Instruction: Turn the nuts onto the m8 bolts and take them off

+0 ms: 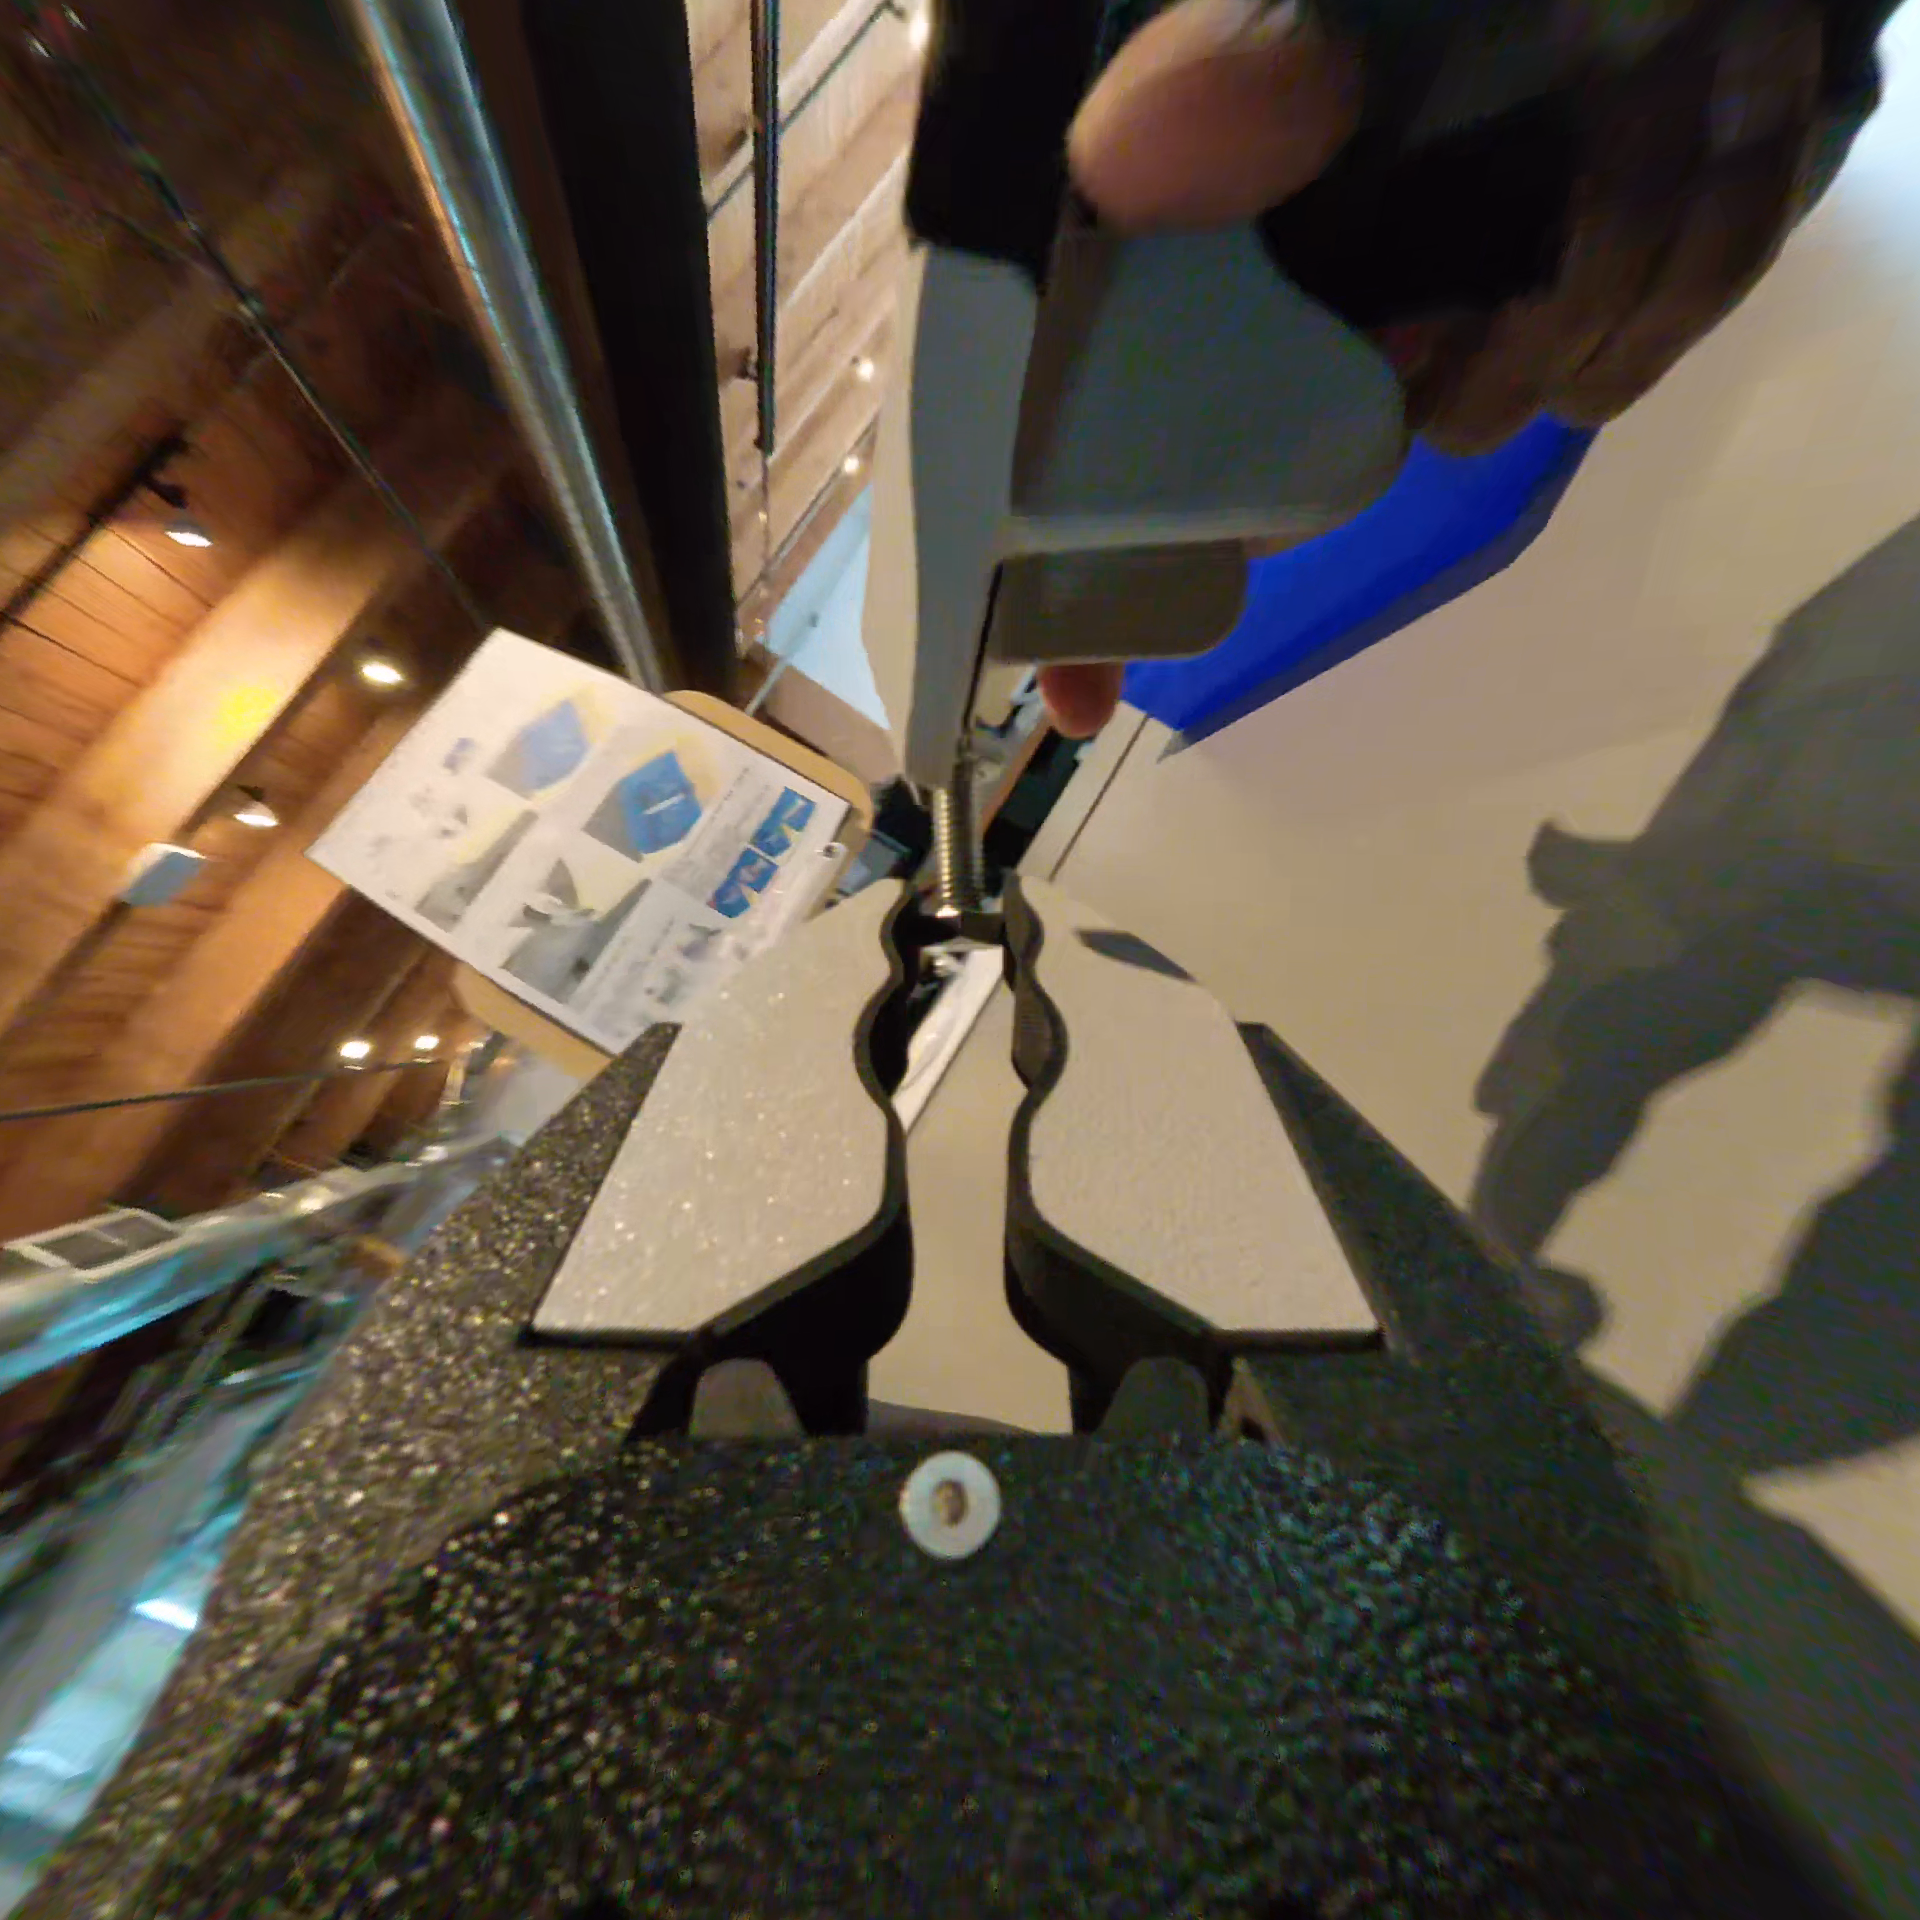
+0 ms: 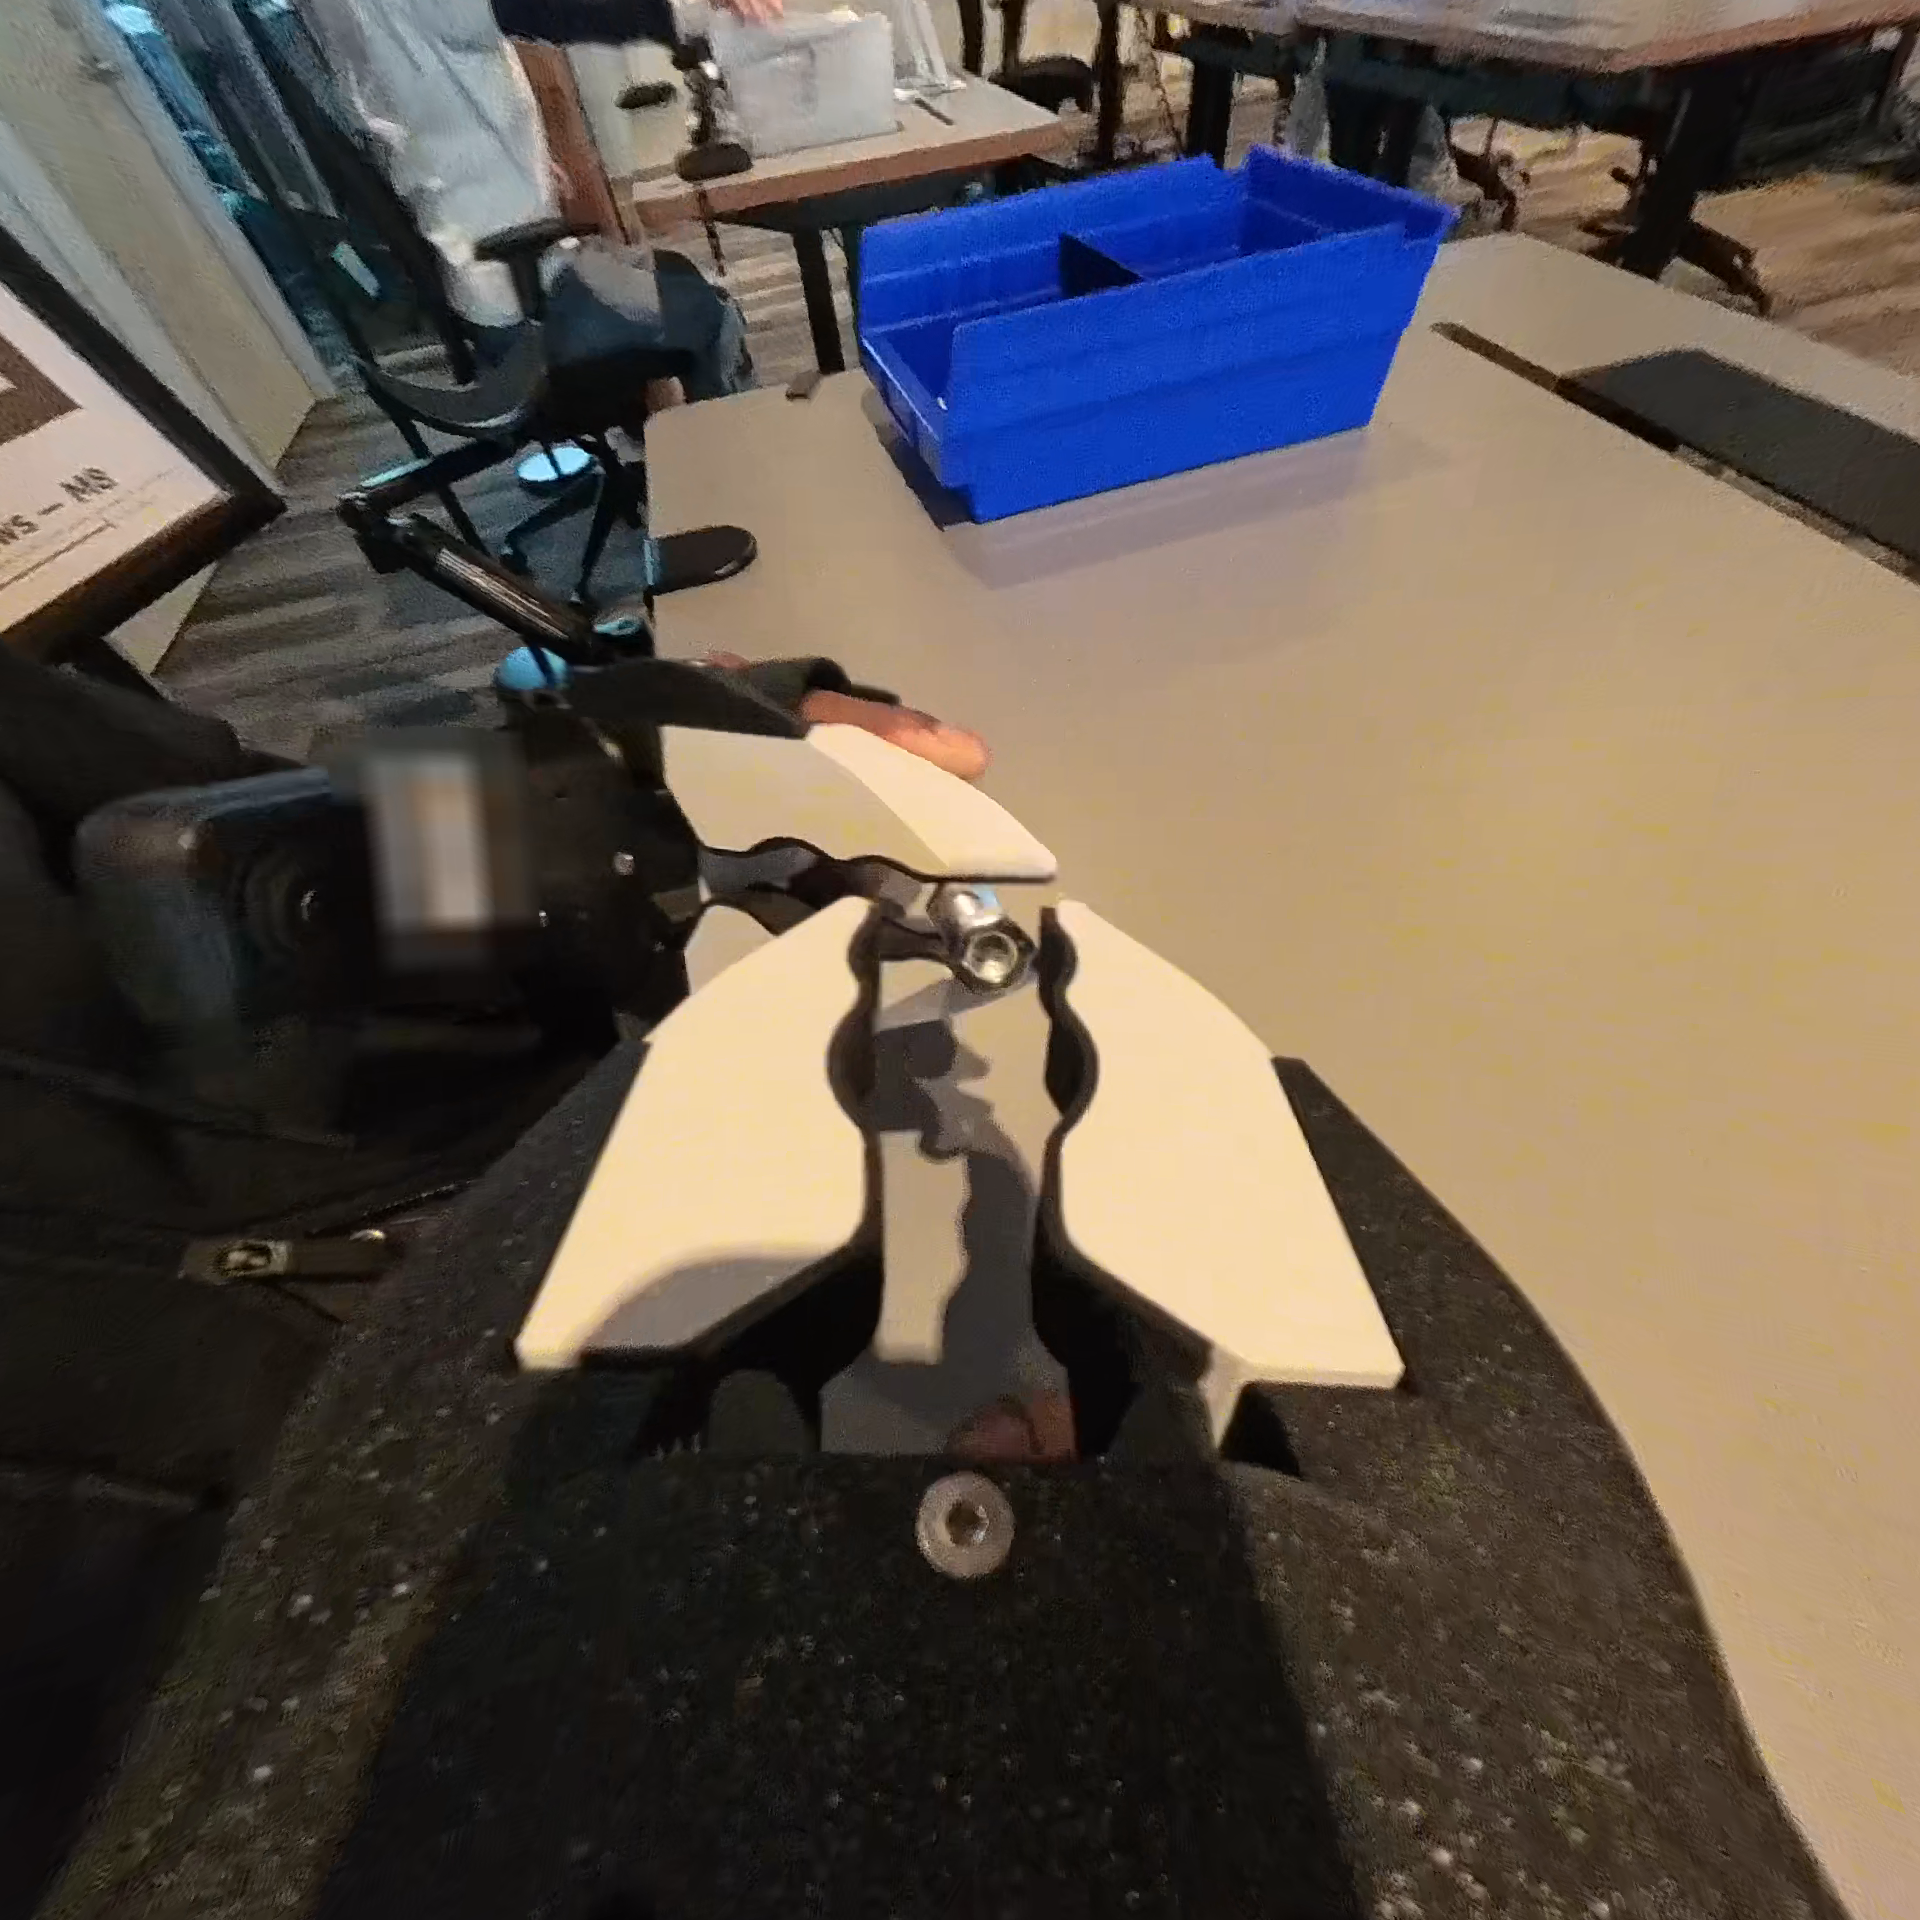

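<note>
Steel threaded M8 bolt [image 1: 951, 852] is sitting head-first in the left gripper [image 1: 954, 925], jaws nearly closed on the head, held above the tabletop's near-left area. Silver hex nut [image 2: 992, 951] is sitting at the right gripper [image 2: 951, 935] tips; jaws part-open, grip on it unclear. Blue plastic divided bin [image 2: 1143, 332] is standing at the grey tabletop [image 2: 1455, 831] far edge; contents not visible.

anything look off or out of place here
Nothing stands out. The left tongs grip the bolt by its head, and the right tongs meet it at the nut on its far end, above the bare grey table. The blue bin sits upright, nothing spilled.
</note>
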Tool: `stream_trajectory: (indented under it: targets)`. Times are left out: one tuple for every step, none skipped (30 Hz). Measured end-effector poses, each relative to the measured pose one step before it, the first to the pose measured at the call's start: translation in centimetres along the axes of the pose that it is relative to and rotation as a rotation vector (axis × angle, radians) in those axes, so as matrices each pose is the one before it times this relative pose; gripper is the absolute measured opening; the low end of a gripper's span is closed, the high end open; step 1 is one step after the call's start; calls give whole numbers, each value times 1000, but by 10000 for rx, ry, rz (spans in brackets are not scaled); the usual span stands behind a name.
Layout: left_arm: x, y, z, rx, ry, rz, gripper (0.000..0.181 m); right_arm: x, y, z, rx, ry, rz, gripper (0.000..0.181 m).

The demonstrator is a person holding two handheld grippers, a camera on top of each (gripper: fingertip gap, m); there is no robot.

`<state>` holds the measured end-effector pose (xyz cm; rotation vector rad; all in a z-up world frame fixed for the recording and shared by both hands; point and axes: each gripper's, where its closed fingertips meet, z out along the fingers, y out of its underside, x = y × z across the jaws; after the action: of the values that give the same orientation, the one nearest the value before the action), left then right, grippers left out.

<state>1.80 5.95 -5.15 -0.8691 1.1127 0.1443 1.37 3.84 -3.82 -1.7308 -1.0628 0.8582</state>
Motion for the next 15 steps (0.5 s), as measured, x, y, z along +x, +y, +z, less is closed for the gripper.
stream_trajectory:
  targets:
    - [116,28,9,67,232,-408,15,-123,-307,-183,184,-126,-184,34]
    - [142,30,-16,87,283,-411,15,38,-275,-270,152,4,-326,41]
    - [174,46,-15,102,327,-466,14,70,-234,-331,126,81,-517,47]
    - [152,25,-17,98,302,-447,15,-6,-156,-351,89,78,-641,50]
    - [134,-39,-11,96,281,-365,15,-96,7,-300,-8,72,-689,50]
    - [171,-95,-36,116,255,-293,15,-161,234,-224,-153,59,-665,50]
    - [201,-115,-14,97,233,-237,15,-217,397,-111,-253,5,-552,49]
    - [223,-66,5,61,219,-194,15,-179,436,-50,-271,8,-442,49]
    - [199,-24,29,29,169,-120,15,-88,362,10,-206,53,-374,49]
    - [179,-30,14,16,122,-14,15,-81,218,22,-113,38,-280,48]
    - [267,-62,19,44,179,-21,15,-136,112,46,-56,-13,-207,46]
    - [193,-60,12,38,121,-55,15,-157,40,41,-13,-26,-177,44]
    - [61,-38,4,21,28,26,15,-87,-1,49,-7,10,-107,42]
    - [36,-5,-2,-9,-7,92,15,1,45,61,-49,28,-16,39]
    - [42,46,10,-35,-9,114,15,-1,57,67,-55,2,42,36]
